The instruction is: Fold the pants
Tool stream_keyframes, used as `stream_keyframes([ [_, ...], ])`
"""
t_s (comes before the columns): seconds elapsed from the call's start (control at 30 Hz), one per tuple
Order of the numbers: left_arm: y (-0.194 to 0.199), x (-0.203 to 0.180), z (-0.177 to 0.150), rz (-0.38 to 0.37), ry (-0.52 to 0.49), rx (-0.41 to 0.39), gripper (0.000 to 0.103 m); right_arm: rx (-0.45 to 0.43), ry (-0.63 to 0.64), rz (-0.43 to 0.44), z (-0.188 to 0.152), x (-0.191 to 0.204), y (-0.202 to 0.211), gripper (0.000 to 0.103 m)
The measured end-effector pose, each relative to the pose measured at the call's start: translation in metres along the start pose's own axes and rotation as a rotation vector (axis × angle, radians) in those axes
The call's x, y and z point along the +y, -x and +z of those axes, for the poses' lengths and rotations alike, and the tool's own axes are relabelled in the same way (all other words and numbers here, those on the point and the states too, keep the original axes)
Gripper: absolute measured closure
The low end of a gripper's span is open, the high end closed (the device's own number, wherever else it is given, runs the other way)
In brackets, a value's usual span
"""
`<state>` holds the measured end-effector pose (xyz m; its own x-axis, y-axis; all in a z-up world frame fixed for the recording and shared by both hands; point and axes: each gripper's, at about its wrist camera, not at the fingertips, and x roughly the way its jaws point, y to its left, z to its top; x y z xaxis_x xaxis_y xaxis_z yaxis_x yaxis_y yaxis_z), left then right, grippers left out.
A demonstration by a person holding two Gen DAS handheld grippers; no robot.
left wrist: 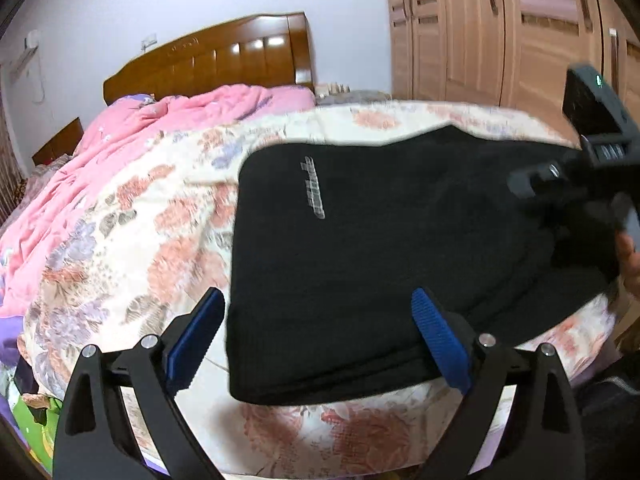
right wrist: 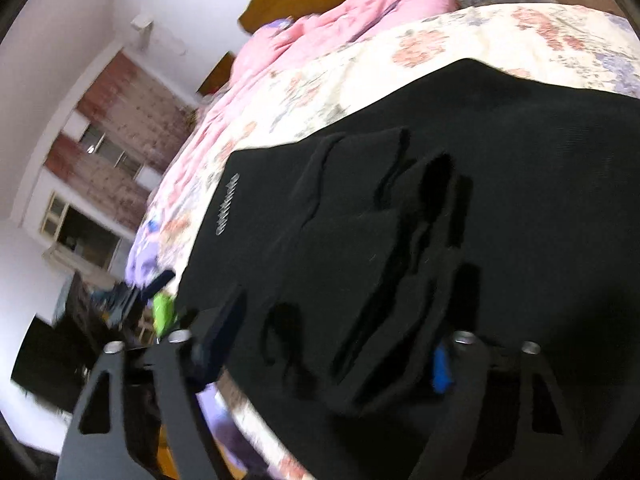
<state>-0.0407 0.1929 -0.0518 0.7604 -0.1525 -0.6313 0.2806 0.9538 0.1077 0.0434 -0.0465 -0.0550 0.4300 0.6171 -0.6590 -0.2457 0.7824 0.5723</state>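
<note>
Blue-padded fingers (left wrist: 196,332) of left gripper (left wrist: 320,332) spread wide, straddling near corner of black pants (left wrist: 380,240), clamping nothing.

Left pad just off the pants' left edge over floral quilt (left wrist: 132,240); right pad over the black cloth, contact not clear. Pants folded flat on the quilt, pale logo (left wrist: 313,186) near their left edge. Right gripper (right wrist: 328,344) blurred, low over bunched folds at the pants' near edge (right wrist: 360,280), fingers partway apart with cloth between them; grip impossible to tell. Beyond the pants: pink blanket (left wrist: 132,136), wooden headboard (left wrist: 224,56). Right of the pants: wardrobe (left wrist: 500,24).
</note>
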Motion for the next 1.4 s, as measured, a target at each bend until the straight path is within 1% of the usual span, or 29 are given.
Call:
stream_keyframes([
  [0.03, -0.003, -0.003, -0.002, 0.007, -0.011, -0.002, 0.008, -0.009, 0.003, -0.011, -0.001, -0.001, -0.001, 0.066],
  [0.07, 0.001, -0.003, -0.009, 0.006, -0.010, -0.010, 0.008, -0.029, 0.013, 0.001, -0.005, 0.001, 0.001, 0.073],
  [0.17, 0.006, 0.005, -0.009, -0.014, 0.008, -0.017, 0.007, -0.072, 0.098, -0.059, -0.014, 0.019, 0.014, 0.081],
  [0.27, 0.008, 0.005, -0.001, 0.011, -0.037, -0.025, 0.007, -0.108, 0.141, -0.094, -0.027, 0.027, 0.025, 0.082],
  [0.3, 0.009, 0.004, -0.001, 0.016, -0.048, -0.026, 0.006, -0.099, 0.121, -0.109, -0.033, 0.021, 0.023, 0.082],
  [0.33, 0.008, 0.003, 0.000, 0.015, -0.062, -0.025, 0.005, -0.089, 0.098, -0.102, -0.036, 0.013, 0.018, 0.082],
  [0.4, 0.003, 0.002, -0.001, 0.013, -0.068, -0.017, 0.003, -0.107, 0.032, -0.039, -0.039, -0.005, 0.017, 0.082],
  [0.43, 0.001, 0.003, -0.003, 0.011, -0.061, -0.011, 0.002, -0.108, 0.027, -0.030, -0.038, -0.007, 0.017, 0.082],
  [0.53, 0.000, 0.008, -0.002, 0.001, -0.016, -0.006, 0.002, -0.129, 0.058, -0.063, -0.038, 0.004, 0.024, 0.082],
  [0.57, 0.002, 0.006, -0.002, 0.009, -0.019, -0.009, 0.002, -0.135, 0.069, -0.069, -0.038, 0.007, 0.025, 0.082],
  [0.63, 0.004, 0.003, -0.002, 0.025, -0.046, -0.006, 0.002, -0.114, 0.064, -0.061, -0.038, 0.001, 0.019, 0.082],
  [0.67, 0.004, 0.001, -0.002, 0.028, -0.051, -0.002, 0.002, -0.104, 0.049, -0.054, -0.037, -0.006, 0.017, 0.080],
  [0.73, 0.004, 0.002, -0.001, 0.024, -0.043, 0.005, 0.002, -0.093, 0.049, -0.065, -0.032, -0.008, 0.019, 0.058],
  [0.77, 0.006, 0.002, 0.002, 0.024, -0.038, 0.011, 0.002, -0.080, 0.070, -0.077, -0.031, -0.004, 0.023, 0.046],
  [0.8, 0.011, 0.003, 0.007, 0.022, -0.029, 0.004, 0.002, -0.087, 0.091, -0.105, -0.031, -0.001, 0.030, 0.037],
  [0.83, 0.016, 0.004, 0.012, 0.014, -0.017, -0.010, 0.002, -0.113, 0.116, -0.153, -0.034, 0.002, 0.038, 0.020],
  [0.87, 0.020, 0.005, 0.015, 0.006, -0.007, -0.020, 0.002, -0.147, 0.146, -0.202, -0.034, 0.006, 0.045, 0.015],
  [0.9, 0.024, 0.006, 0.021, -0.006, 0.010, -0.035, 0.002, -0.177, 0.190, -0.244, -0.032, 0.012, 0.051, 0.015],
  [0.97, 0.023, 0.010, 0.032, -0.044, 0.066, -0.046, 0.002, -0.205, 0.269, -0.294, -0.025, 0.024, 0.052, 0.015],
  [1.0, 0.017, 0.011, 0.036, -0.064, 0.091, -0.030, 0.002, -0.212, 0.301, -0.302, -0.022, 0.028, 0.051, 0.015],
  [1.07, 0.001, 0.008, 0.037, -0.066, 0.106, 0.016, 0.002, -0.207, 0.369, -0.308, -0.016, 0.042, 0.040, 0.015],
  [1.13, -0.012, 0.003, 0.032, -0.076, 0.104, 0.047, 0.002, -0.178, 0.481, -0.304, -0.015, 0.061, 0.021, 0.015],
  [1.17, -0.017, 0.001, 0.029, -0.078, 0.104, 0.060, 0.002, -0.139, 0.535, -0.311, -0.016, 0.068, 0.007, 0.016],
  [1.23, -0.025, -0.003, 0.020, -0.055, 0.082, 0.074, 0.002, -0.064, 0.584, -0.335, -0.024, 0.067, -0.013, 0.019],
  [1.27, -0.025, -0.003, 0.017, -0.056, 0.078, 0.059, 0.002, -0.044, 0.593, -0.340, -0.027, 0.063, -0.020, 0.018],
  [1.3, -0.027, -0.002, 0.017, -0.066, 0.089, 0.061, 0.002, -0.055, 0.574, -0.313, -0.029, 0.056, -0.020, 0.018],
  [1.37, -0.029, 0.001, 0.023, -0.066, 0.095, 0.081, 0.002, -0.033, 0.492, -0.265, -0.021, 0.043, -0.017, 0.015],
  [1.4, -0.027, 0.002, 0.031, -0.065, 0.098, 0.080, 0.002, -0.025, 0.472, -0.251, -0.021, 0.039, -0.016, 0.014],
])
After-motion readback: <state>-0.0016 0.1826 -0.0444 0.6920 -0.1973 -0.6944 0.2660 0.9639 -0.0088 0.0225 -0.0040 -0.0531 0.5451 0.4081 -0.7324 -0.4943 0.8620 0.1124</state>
